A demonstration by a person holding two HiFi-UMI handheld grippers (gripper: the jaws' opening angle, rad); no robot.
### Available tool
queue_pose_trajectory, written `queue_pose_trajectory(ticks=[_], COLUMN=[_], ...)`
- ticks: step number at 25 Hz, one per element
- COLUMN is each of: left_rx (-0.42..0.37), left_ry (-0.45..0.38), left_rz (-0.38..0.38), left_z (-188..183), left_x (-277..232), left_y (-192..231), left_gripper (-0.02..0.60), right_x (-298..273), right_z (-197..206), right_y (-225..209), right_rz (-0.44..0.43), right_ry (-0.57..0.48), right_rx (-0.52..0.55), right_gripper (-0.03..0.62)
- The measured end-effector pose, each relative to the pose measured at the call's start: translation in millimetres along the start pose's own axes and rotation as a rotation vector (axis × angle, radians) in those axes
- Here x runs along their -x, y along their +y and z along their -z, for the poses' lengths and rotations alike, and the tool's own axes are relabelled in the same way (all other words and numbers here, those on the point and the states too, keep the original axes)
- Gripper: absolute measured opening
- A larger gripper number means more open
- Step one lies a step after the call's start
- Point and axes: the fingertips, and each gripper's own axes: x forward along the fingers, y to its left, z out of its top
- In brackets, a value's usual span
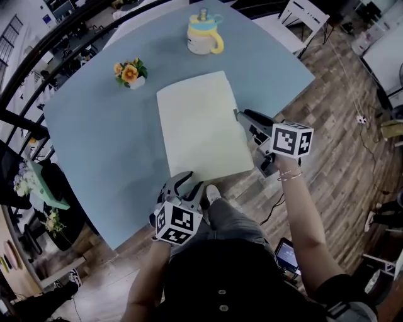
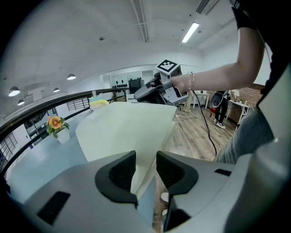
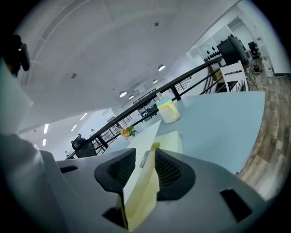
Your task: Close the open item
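Note:
A pale yellow-green folder (image 1: pixel 201 126) lies on the blue table (image 1: pixel 94 138), its near edge by the table's front edge. My right gripper (image 1: pixel 242 118) is at the folder's right edge. In the right gripper view the raised cover (image 3: pixel 141 159) stands on edge between the jaws (image 3: pixel 144 166), which are shut on it, with the lower leaf (image 3: pixel 170 141) flat beyond. My left gripper (image 1: pixel 182 183) sits at the folder's near left corner. Its jaws (image 2: pixel 145 164) stand open, and the folder (image 2: pixel 122 132) spreads out just ahead of them, not gripped.
A yellow mug with a blue lid (image 1: pixel 204 34) stands at the far side of the table. A small pot of orange flowers (image 1: pixel 130 73) is at the far left. A white chair (image 1: pixel 302 16) and wooden floor (image 1: pixel 340 126) lie to the right of the table.

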Motion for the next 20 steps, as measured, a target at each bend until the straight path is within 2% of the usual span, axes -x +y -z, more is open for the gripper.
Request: queue_pose_trajectory(ticks=[5, 9, 10, 20], left_rx=[0.000, -0.003, -0.004, -0.058], left_ry=[0.002, 0.007, 0.008, 0.034], left_rz=[-0.001, 0.000, -0.001, 0.002], left_z=[-0.4, -0.8, -1.0, -5.0], left_x=[-0.2, -0.8, -1.0, -0.5], left_y=[1.3, 0.6, 0.4, -1.8], left_gripper=[0.150, 0.150, 0.150, 0.152], right_x=[-12.6, -16.4, -16.6, -15.9], right_z=[7.4, 10.9, 11.4, 8.7], right_y=[2.3, 4.8, 4.4, 1.1], right_rz=[-0.060, -0.105, -0.106, -0.101], right_ry=[0.053, 0.075, 0.080, 0.082], right_rx=[-0.042, -0.108, -0.108, -0.073], right_gripper=[0.118, 0.082, 0.058, 0.048])
